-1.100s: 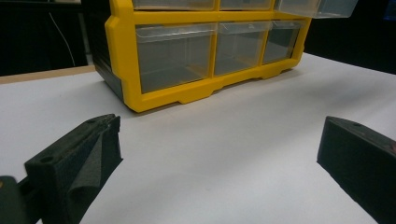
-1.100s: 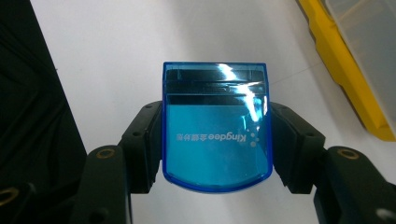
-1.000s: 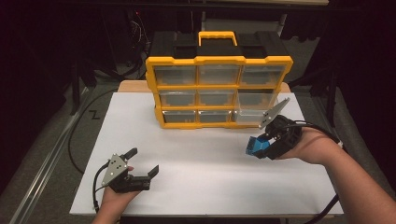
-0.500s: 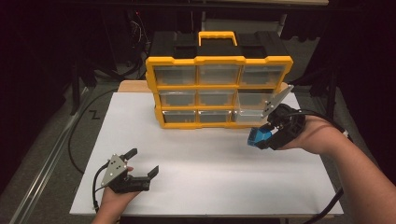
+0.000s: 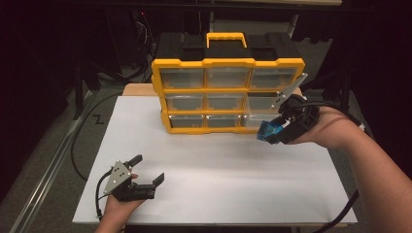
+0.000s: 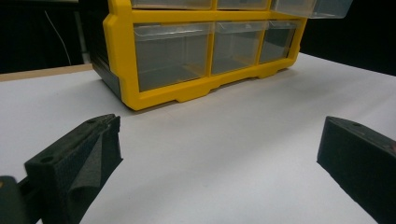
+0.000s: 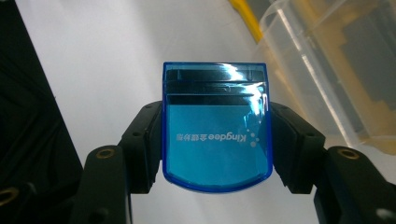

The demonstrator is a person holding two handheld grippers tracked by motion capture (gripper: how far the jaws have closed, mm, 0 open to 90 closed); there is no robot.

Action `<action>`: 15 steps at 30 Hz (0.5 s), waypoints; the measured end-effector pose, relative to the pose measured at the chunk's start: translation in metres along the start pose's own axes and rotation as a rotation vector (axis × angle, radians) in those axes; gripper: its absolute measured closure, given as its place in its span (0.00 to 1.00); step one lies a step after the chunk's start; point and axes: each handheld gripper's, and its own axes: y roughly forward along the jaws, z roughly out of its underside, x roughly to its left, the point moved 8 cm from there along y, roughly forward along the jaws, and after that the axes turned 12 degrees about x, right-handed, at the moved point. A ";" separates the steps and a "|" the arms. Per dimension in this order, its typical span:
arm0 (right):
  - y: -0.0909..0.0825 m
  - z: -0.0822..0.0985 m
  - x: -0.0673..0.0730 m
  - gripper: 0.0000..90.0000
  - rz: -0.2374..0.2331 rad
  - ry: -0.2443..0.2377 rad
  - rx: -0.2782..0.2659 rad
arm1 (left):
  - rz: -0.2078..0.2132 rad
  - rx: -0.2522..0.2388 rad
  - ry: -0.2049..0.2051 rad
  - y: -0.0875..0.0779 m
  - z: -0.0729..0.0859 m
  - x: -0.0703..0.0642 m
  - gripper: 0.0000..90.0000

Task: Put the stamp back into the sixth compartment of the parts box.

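Note:
A yellow drawer organizer (image 5: 228,94) (image 6: 196,51) with clear drawers stands at the back of the white board. One clear drawer (image 5: 260,115) (image 7: 336,70) at its right side is pulled out. My right gripper (image 5: 269,132) (image 7: 217,140) is shut on a small blue transparent box (image 5: 268,131) (image 7: 216,135), held in the air just in front of that pulled-out drawer. Both pads press the box's sides. Near the board's front left, my left gripper (image 5: 148,170) (image 6: 219,158) rests low with its jaws wide open and nothing between them.
The white board (image 5: 218,170) covers the table between the two hands. A black cable (image 5: 80,141) loops off the left edge. Dark floor and table legs lie behind the organizer. A black cable (image 5: 340,213) trails below the right forearm.
My right gripper has risen with the blue box and moved closer to the pulled-out drawer. The left gripper has stayed in place.

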 end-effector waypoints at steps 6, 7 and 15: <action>-0.004 -0.008 -0.005 0.49 0.007 -0.008 -0.002 | 0.001 0.003 -0.001 -0.001 0.000 0.000 0.00; -0.005 -0.009 -0.006 0.49 0.010 -0.011 0.001 | 0.001 0.003 -0.001 -0.001 0.000 0.000 0.00; -0.010 -0.020 -0.014 0.49 0.019 -0.006 -0.006 | 0.002 -0.002 -0.001 -0.001 0.000 0.001 0.00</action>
